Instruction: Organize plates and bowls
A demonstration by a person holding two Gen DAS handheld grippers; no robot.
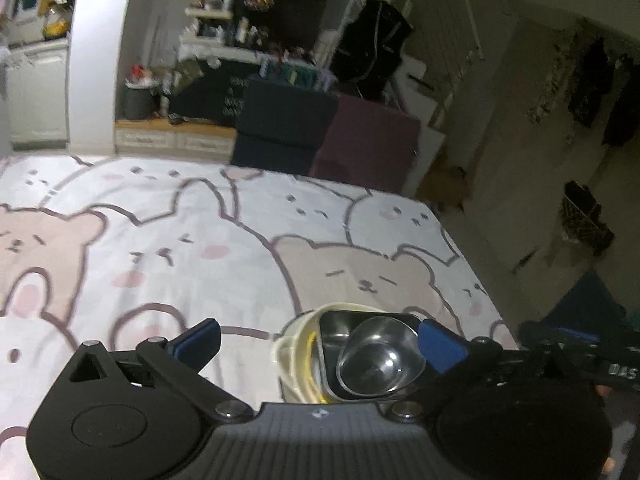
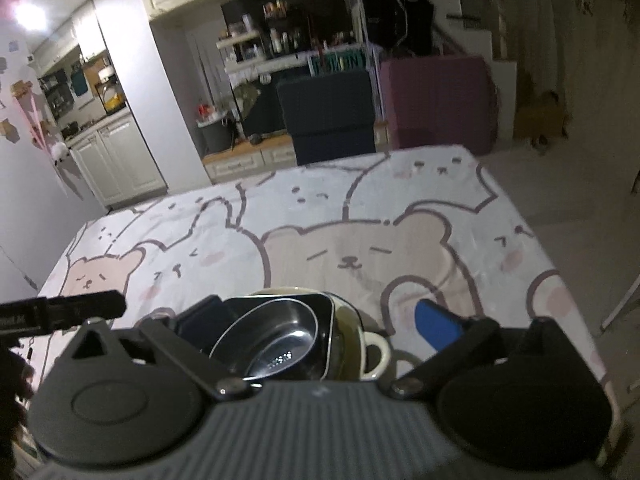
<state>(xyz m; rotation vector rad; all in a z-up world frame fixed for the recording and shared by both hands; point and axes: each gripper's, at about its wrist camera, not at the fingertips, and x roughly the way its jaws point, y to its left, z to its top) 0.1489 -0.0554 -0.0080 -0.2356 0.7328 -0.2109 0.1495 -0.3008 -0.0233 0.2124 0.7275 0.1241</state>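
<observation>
surroundings: bear-print cloth [image 2: 360, 216] | dark box [image 2: 328, 116], maroon box [image 2: 436, 100] behind

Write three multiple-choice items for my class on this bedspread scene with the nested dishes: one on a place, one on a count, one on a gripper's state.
1. Where does the round shiny steel bowl sit?
A. Inside the square steel tray
B. On the floor
C. On a shelf

2. How many dishes are nested in the stack?
A. One
B. Three
C. Six

3. How do the left gripper's jaws stand?
A. Shut on the bowl
B. Shut on nothing
C. Wide open

Key: 1 A, the bowl lies within the square steel tray. 2 B, bowl, tray and the cream handled ceramic dish beneath. 3 C, its blue pads stand far apart, pressing on nothing.
</observation>
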